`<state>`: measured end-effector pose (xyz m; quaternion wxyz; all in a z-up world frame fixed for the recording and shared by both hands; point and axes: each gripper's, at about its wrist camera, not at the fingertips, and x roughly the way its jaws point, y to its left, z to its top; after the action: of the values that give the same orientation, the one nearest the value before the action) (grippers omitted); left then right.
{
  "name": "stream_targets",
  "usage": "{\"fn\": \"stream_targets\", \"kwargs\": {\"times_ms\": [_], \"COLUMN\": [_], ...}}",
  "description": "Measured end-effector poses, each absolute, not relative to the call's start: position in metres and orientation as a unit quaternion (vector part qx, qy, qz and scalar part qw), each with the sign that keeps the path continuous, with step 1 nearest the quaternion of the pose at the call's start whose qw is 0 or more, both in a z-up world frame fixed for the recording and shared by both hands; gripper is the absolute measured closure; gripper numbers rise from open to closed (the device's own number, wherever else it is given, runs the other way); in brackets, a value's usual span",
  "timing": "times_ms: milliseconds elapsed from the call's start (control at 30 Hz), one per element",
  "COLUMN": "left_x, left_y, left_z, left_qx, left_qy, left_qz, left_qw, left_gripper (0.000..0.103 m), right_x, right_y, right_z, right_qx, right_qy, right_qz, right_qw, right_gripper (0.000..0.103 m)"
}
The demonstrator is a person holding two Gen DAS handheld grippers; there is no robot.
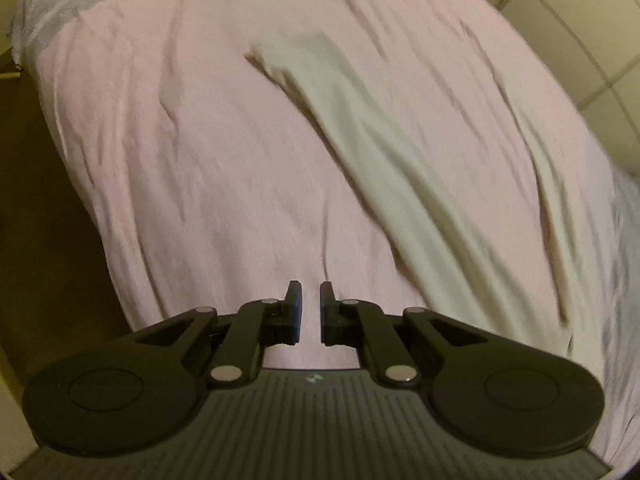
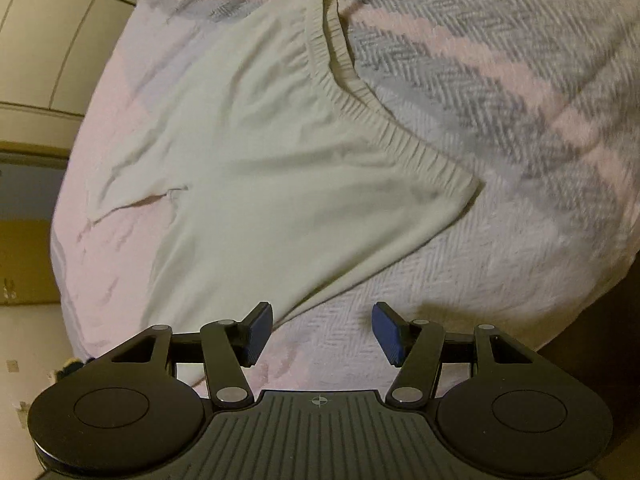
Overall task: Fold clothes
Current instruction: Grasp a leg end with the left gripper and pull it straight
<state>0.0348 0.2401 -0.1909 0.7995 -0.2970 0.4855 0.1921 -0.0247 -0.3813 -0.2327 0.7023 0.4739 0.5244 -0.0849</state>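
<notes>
I see a bedroom in a home, a big bed with a pink cover filling the frame, a grey and pink woven blanket at upper right, pale wall panels at upper left.

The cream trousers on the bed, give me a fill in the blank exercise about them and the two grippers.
1. The cream trousers lie spread on the ____.
2. The right gripper has its fingers wide ____.
3. The left gripper holds ____ between its fingers.
4. The trousers' ribbed ____ shows in the right wrist view.

Missing words: bed; open; nothing; waistband
</notes>
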Motion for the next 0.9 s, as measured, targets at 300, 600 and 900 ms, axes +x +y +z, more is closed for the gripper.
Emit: {"fn": "stream_targets", "kwargs": {"times_ms": [300,600,900], "left_x": [0.101,0.189,0.217], "left_y": [0.35,0.444,0.443], "left_z": [-0.223,-0.271,-0.277], "left_qx": [-0.359,-0.406,-0.317], "left_qy": [0.463,0.457,0.477], "left_qz": [0.196,0.175,0.111], "left_qw": [0.786,0.772,0.812], "left_gripper": [0.097,0.097,0.103], "right_x": [-0.049,-0.07,-0.086], "right_y": [-0.363,-0.329,-0.343], "right_z": [-0.235,-0.255,-0.262], "right_qx": [0.533,0.583,0.592], "right_qy": [0.438,0.314,0.253], "right_qz": [-0.167,-0.29,-0.322], "right_qw": [0.705,0.691,0.694], "right_gripper": [0.044,0.044,0.044]}}
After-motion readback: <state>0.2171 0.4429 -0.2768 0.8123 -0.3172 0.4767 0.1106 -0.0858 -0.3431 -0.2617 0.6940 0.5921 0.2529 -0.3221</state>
